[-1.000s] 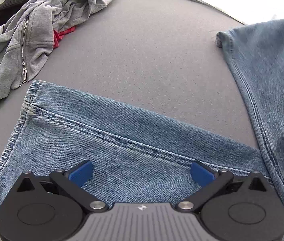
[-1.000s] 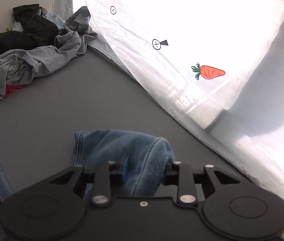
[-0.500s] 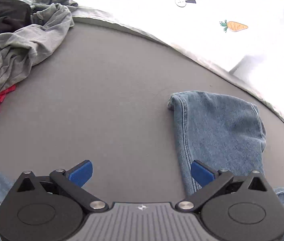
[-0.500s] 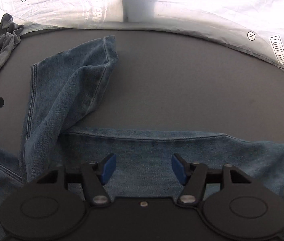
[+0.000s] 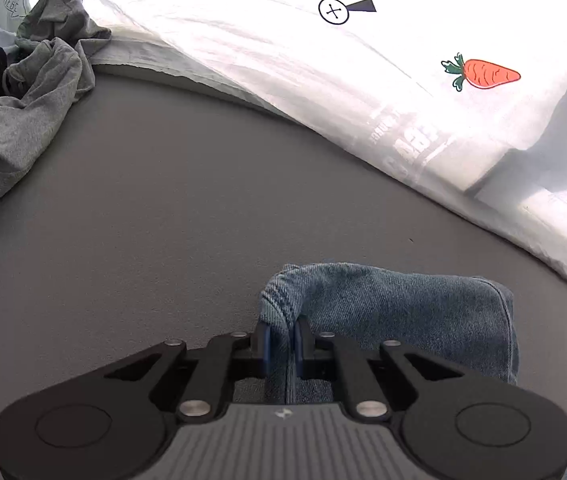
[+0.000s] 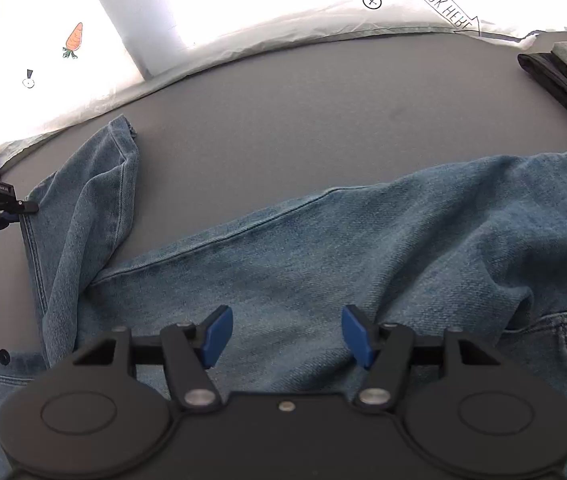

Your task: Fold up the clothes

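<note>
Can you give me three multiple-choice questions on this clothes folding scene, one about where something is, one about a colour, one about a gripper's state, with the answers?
1. Where does the grey hoodie lie in the left wrist view?
A. far left of the table
B. on top of the jeans
C. between the right gripper's fingers

2. What colour are the jeans?
A. black
B. blue
C. red

3. What is the left gripper doing?
A. hanging open above bare table
B. shut on the hoodie
C. shut on the jeans leg

Answers: 1 A, the hoodie is bunched at the left edge of the grey table, apart from the denim. 2 B, faded blue denim shows in both views. 3 C, its pads pinch a fold of the jeans leg, while the right gripper is open over the denim.
</note>
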`<state>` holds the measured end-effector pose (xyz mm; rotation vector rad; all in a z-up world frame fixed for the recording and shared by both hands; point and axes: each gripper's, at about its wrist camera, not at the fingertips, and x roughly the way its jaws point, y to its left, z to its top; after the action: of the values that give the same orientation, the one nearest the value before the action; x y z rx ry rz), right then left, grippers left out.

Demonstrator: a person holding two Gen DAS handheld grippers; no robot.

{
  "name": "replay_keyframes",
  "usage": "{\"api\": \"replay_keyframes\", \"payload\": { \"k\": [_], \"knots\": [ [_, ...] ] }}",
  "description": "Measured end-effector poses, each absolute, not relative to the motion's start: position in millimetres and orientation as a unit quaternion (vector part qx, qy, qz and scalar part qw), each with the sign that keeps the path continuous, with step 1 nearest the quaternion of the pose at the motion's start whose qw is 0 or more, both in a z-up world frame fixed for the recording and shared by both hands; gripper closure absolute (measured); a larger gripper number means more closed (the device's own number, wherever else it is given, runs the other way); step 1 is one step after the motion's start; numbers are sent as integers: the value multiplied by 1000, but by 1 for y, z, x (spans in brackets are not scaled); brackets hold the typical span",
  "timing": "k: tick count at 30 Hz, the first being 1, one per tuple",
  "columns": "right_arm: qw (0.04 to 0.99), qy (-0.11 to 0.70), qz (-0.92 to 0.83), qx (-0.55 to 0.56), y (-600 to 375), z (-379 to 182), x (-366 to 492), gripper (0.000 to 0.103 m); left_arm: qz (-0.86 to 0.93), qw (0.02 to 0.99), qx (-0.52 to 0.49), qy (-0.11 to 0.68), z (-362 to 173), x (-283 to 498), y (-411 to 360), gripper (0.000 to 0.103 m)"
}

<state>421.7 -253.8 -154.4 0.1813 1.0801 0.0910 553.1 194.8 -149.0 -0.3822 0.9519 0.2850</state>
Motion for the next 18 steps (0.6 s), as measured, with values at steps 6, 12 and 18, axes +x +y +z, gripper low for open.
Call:
{"api": "replay_keyframes", "payload": {
  "k": [6, 12, 18],
  "knots": [
    [860, 498, 38, 109, -266, -148, 414, 42, 266, 850, -237, 387, -100, 431, 251, 91],
    [855, 506, 44, 103, -259, -158, 421, 41, 352, 773, -209, 485, -139, 325, 294, 76],
    [880, 467, 66, -56, -224, -147, 428, 37, 344, 796, -205, 454, -129, 296, 297, 50]
  ]
}}
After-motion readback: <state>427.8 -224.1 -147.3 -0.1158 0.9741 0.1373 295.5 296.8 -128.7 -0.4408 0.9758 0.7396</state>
